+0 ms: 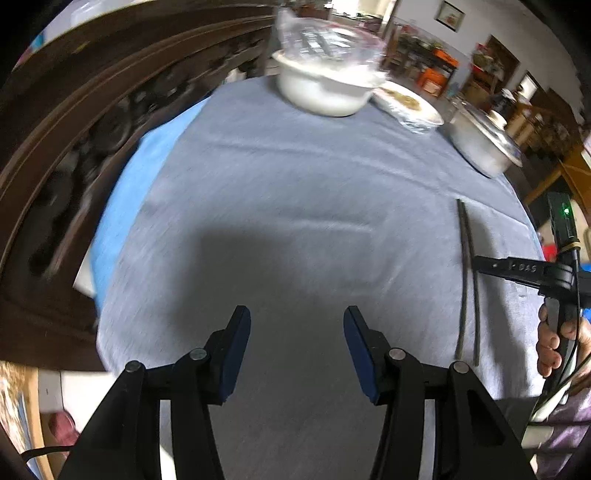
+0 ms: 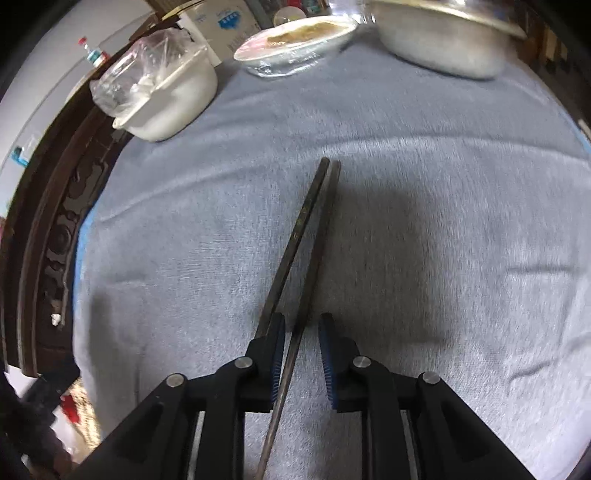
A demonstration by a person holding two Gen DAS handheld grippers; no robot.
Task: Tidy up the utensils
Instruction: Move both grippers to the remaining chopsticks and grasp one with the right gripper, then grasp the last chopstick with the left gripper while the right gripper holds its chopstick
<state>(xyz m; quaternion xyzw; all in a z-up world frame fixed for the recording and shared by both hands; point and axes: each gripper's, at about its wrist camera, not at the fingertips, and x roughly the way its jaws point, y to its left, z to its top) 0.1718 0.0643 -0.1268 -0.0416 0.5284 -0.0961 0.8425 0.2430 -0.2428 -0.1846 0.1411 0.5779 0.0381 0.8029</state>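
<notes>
We are in a lived-in home, at a dining worktop (image 1: 295, 192) spread with a grey-blue cloth. At its far edge we see a white bowl (image 1: 325, 92) topped with clear plastic wrap, a shallow dish of food (image 1: 406, 101) also under wrap, and a lidded metal pot (image 1: 484, 144) to the right. A dark carved wooden piece of furniture (image 1: 74, 147) curves along the left side. Far beyond, we make out a framed picture (image 1: 450, 14) on a pale wall, wooden doorways, and cluttered shelves with orange boxes (image 1: 436, 70).
</notes>
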